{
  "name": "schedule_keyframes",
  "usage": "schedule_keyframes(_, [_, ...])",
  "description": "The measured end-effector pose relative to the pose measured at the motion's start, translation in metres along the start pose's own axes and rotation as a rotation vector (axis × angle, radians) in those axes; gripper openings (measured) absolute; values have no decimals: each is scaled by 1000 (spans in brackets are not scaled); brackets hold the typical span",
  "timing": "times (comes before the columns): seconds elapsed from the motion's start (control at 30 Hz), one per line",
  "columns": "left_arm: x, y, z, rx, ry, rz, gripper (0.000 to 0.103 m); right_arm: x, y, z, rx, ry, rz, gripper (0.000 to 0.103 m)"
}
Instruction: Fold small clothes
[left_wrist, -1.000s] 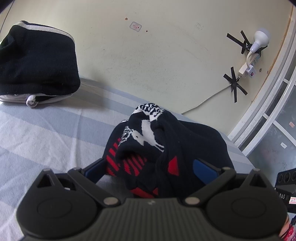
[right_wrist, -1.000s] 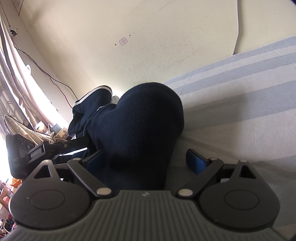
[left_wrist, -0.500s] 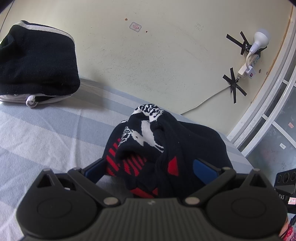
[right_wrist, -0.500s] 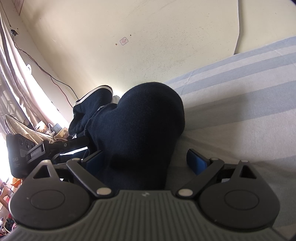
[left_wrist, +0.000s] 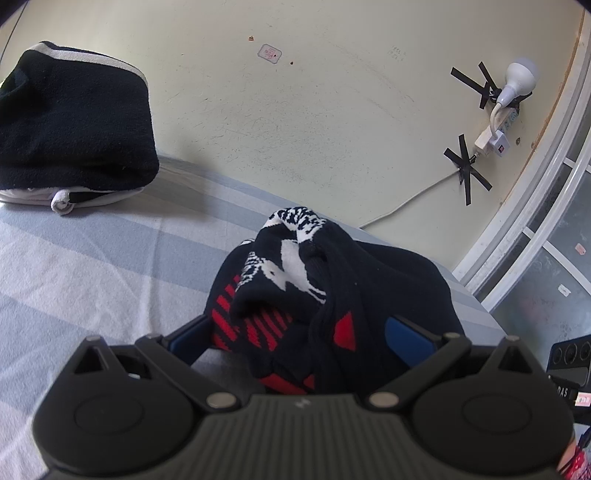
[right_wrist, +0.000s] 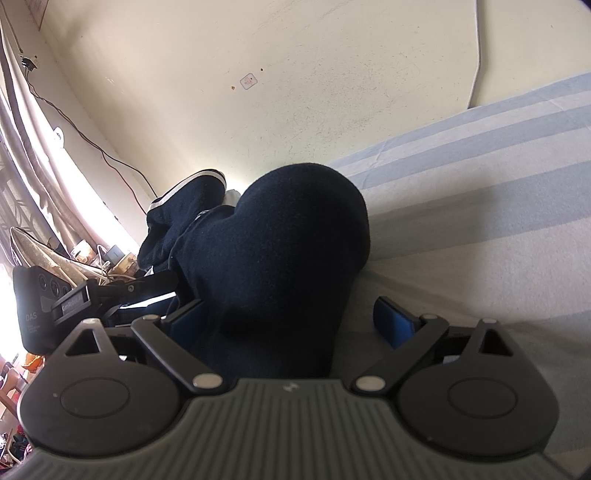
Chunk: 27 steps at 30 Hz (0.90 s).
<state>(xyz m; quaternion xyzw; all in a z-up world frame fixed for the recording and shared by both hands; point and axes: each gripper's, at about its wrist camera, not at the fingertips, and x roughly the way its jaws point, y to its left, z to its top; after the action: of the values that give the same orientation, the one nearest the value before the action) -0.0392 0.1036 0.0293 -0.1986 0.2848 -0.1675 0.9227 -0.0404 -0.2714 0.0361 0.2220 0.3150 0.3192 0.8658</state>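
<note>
Socks (left_wrist: 325, 291) sit bunched between your wide-apart jaws on both sides, so next close on them toward twelve o'clock.

Your frames are sharp and daylit: the window (right_wrist: 55, 206) at the right-wrist view's left edge blows out white, the wall (left_wrist: 314, 129) is evenly bright, and fisheye curvature bends the edges.

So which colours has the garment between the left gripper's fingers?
Navy garment with white and red; left wrist view.
</note>
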Motion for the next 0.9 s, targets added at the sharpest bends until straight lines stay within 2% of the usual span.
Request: schedule_keyframes(0.9, [0,0,0,2,0,-1,103,-1,2,-1,1,-2,-2,100])
